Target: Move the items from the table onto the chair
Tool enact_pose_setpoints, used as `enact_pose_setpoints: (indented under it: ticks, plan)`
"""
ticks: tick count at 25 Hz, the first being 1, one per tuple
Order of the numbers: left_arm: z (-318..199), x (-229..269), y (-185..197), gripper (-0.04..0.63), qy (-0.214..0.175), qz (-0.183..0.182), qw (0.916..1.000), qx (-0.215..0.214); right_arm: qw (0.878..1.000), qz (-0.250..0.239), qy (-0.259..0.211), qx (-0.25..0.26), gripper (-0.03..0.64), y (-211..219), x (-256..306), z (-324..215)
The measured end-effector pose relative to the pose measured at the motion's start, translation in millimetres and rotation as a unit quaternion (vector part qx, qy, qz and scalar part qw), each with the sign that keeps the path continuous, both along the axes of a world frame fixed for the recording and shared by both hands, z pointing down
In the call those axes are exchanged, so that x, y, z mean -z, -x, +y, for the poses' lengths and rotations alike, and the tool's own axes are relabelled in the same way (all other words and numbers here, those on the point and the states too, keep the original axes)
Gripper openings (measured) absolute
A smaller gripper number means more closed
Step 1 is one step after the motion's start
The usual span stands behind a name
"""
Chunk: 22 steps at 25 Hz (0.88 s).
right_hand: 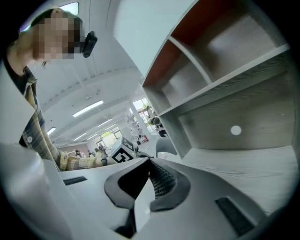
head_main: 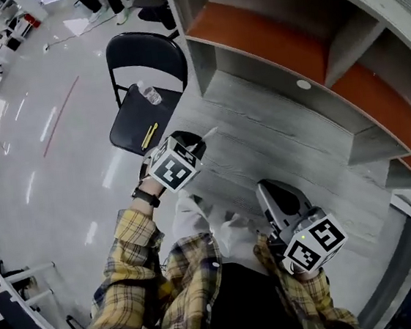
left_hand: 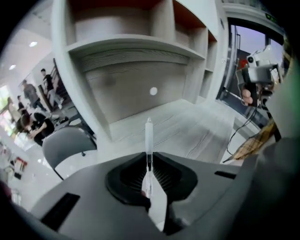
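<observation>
My left gripper (head_main: 192, 141) is shut on a thin white pen (head_main: 208, 132), whose tip sticks out past the jaws. In the left gripper view the pen (left_hand: 149, 136) stands straight up between the pads of that gripper (left_hand: 149, 161), above the grey wooden table (left_hand: 187, 131). The black chair (head_main: 129, 124) stands just left of the table, with a clear water bottle (head_main: 151, 94) and a yellow pen (head_main: 149, 135) lying on its seat. My right gripper (head_main: 273, 189) hovers over the table's near part (head_main: 261, 139). Its jaws (right_hand: 150, 161) are shut with nothing visible between them.
A grey shelf unit with orange inner panels (head_main: 273, 42) rises along the table's far side. A round white disc (head_main: 303, 84) sits on the table under the shelf. Glossy white floor (head_main: 45, 178) spreads left of the chair, with people and furniture far off.
</observation>
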<state>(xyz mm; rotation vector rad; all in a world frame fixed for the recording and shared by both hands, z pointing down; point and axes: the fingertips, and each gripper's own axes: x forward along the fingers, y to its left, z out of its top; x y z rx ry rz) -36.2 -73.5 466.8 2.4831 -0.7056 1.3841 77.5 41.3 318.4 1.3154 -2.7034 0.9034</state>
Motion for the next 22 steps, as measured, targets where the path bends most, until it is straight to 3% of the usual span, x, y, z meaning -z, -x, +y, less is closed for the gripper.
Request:
enact_pose_setpoints:
  ticks: [4, 9, 15, 22]
  plan:
    - [-17.5, 14.0, 82.9, 0.044, -0.004, 0.037, 0.9945, 0.098, 1.0, -0.002, 0.006, 0.031, 0.018, 53.6, 6.8, -26.1]
    - [-68.6, -11.7, 182.3, 0.044, 0.005, 0.054, 0.9838, 0.171, 0.999, 0.004, 0.019, 0.043, 0.018, 128.6, -14.3, -79.8]
    - [-122.6, -71.8, 263.2, 0.044, 0.05, 0.054, 0.9789, 0.191, 0.997, -0.001, 0.069, 0.045, 0.018, 219.4, -62.5, -141.8]
    - [-175.4, -167.1, 320.5, 0.044, 0.085, 0.04, 0.9762, 0.196, 0.994, -0.006, 0.089, 0.056, 0.018, 294.3, -126.2, -209.7]
